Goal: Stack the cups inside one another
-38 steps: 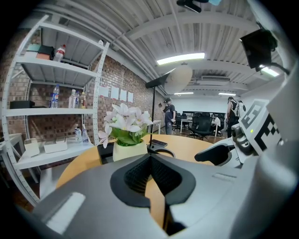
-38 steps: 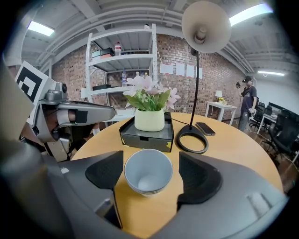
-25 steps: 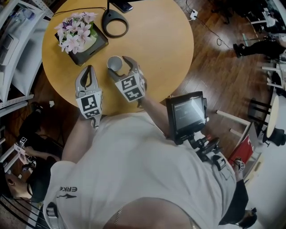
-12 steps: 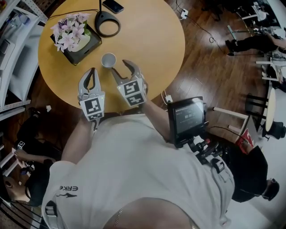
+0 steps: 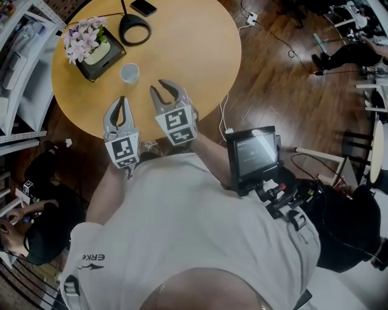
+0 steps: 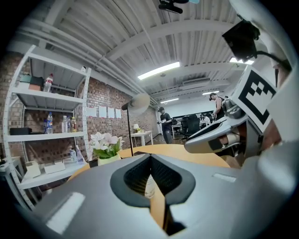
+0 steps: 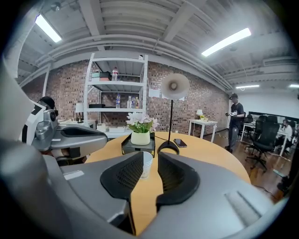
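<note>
A single white cup (image 5: 129,72) stands upright on the round wooden table (image 5: 194,54), near the flower tray. Both grippers hang over the table's near edge, apart from the cup. My right gripper (image 5: 165,89) is open with nothing between its fingers; its jaws have just been closing to a narrow gap. In the right gripper view the cup (image 7: 146,164) shows well beyond that gap (image 7: 150,158). My left gripper (image 5: 121,102) is shut and empty, its tips meeting. In the left gripper view a sliver of the cup (image 6: 149,185) shows behind the closed jaws (image 6: 150,158).
A black tray with a pot of pink and white flowers (image 5: 88,45) stands behind the cup. Beyond it are a lamp's black base (image 5: 134,29) and a phone (image 5: 144,7). White shelving (image 5: 18,60) lines the left side. A screen (image 5: 253,151) hangs at the person's right.
The right gripper's jaws stood around the cup a second ago; they have drawn back from it and narrowed. Both grippers have pulled back toward the person. The cup stays on the table.
</note>
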Demonstrator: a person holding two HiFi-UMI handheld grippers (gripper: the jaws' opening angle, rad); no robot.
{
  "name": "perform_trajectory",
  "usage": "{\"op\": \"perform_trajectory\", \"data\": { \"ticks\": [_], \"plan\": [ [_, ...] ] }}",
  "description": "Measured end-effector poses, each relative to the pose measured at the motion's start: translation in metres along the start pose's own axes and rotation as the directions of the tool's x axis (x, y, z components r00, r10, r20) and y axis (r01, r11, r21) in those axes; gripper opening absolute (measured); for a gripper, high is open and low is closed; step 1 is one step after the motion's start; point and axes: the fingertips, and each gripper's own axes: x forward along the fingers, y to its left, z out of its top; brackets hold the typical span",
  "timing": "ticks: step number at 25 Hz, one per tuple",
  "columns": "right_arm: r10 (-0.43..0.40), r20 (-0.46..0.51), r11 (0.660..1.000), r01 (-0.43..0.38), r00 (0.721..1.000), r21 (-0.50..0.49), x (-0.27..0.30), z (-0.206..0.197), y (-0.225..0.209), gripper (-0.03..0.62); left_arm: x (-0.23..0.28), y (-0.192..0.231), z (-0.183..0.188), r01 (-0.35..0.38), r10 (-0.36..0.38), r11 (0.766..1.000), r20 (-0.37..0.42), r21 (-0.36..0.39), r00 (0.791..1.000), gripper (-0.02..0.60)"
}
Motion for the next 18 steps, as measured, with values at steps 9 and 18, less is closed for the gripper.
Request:
{"op": "perform_trajectory", "data": {
  "ticks": [9,18],
  "plan": [
    [0.023,0.057,0.999,-0.024,0.998,0.024,-0.092,-0.023,-0.009,0.063,-0.065,-0.067,0.016,-0.022,0.021,0.999,0.013,0.049,1.0,0.002],
    [0.077,0.093,0.997,-0.08,0.993,0.02,-0.139,-0.025,0.023,0.04,-0.131,-0.081,0.02,-0.016,0.016,1.0,0.025,0.014,1.0,0.002]
  ]
}}
